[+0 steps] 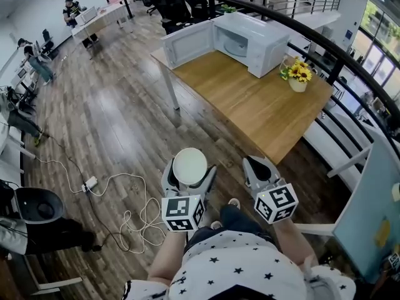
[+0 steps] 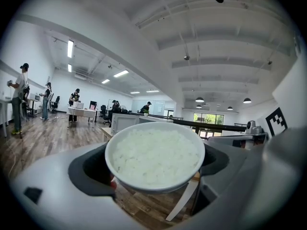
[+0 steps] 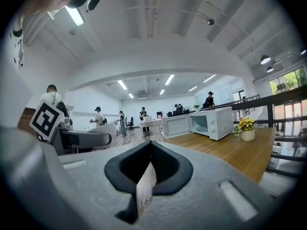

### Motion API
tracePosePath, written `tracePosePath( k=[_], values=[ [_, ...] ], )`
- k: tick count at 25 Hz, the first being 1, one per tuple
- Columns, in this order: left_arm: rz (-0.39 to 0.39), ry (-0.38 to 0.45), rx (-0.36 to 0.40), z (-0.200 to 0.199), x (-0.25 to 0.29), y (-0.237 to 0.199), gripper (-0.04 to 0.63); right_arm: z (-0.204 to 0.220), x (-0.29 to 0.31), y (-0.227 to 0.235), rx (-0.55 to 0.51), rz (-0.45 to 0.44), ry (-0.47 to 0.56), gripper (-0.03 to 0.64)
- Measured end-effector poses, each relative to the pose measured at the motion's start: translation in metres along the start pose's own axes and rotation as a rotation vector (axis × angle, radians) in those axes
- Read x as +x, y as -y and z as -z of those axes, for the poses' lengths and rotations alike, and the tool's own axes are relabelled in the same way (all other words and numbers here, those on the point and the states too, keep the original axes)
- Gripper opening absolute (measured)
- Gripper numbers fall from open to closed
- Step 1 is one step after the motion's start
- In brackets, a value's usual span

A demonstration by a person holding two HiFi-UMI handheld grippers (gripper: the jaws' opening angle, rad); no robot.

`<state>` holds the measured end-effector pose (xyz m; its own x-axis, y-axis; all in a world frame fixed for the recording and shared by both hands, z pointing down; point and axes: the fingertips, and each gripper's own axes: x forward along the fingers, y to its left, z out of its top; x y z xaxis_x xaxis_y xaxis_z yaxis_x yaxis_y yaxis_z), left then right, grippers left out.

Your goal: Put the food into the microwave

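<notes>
A white bowl of rice [image 1: 189, 165] [image 2: 154, 155] sits between the jaws of my left gripper [image 1: 187, 175] [image 2: 154, 174], which is shut on it and held above the floor, short of the table. My right gripper [image 1: 261, 170] [image 3: 149, 176] is beside it on the right, shut and empty. The white microwave [image 1: 250, 42] [image 3: 211, 122] stands at the far end of the wooden table [image 1: 262, 108], its door [image 1: 189, 43] swung wide open to the left and its cavity [image 1: 236, 42] empty.
A small pot of yellow flowers [image 1: 297, 75] [image 3: 247, 128] stands on the table right of the microwave. A black railing [image 1: 350, 74] curves behind the table. A power strip and white cables [image 1: 119, 195] lie on the wood floor at left. People work at desks far back.
</notes>
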<state>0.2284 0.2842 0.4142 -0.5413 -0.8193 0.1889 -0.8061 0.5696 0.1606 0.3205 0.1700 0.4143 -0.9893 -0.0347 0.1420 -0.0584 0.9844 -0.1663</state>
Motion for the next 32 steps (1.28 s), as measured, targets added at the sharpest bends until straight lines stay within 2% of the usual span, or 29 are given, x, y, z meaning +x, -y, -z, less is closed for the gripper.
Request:
tracePosePath(
  k=[13,23,32],
  values=[
    [0.010,-0.004,0.003,-0.006,0.051,-0.030,0.500,-0.002,0.061,0.018,0.018,-0.016,0.004,0.005],
    [0.017,-0.013,0.000,-0.026,0.124,-0.069,0.500,-0.022,0.143,0.051,0.017,-0.013,0.007,0.005],
    [-0.002,-0.013,-0.005,-0.051,0.203,-0.098,0.500,-0.049,0.217,0.100,0.005,-0.022,-0.005,0.005]
  ],
)
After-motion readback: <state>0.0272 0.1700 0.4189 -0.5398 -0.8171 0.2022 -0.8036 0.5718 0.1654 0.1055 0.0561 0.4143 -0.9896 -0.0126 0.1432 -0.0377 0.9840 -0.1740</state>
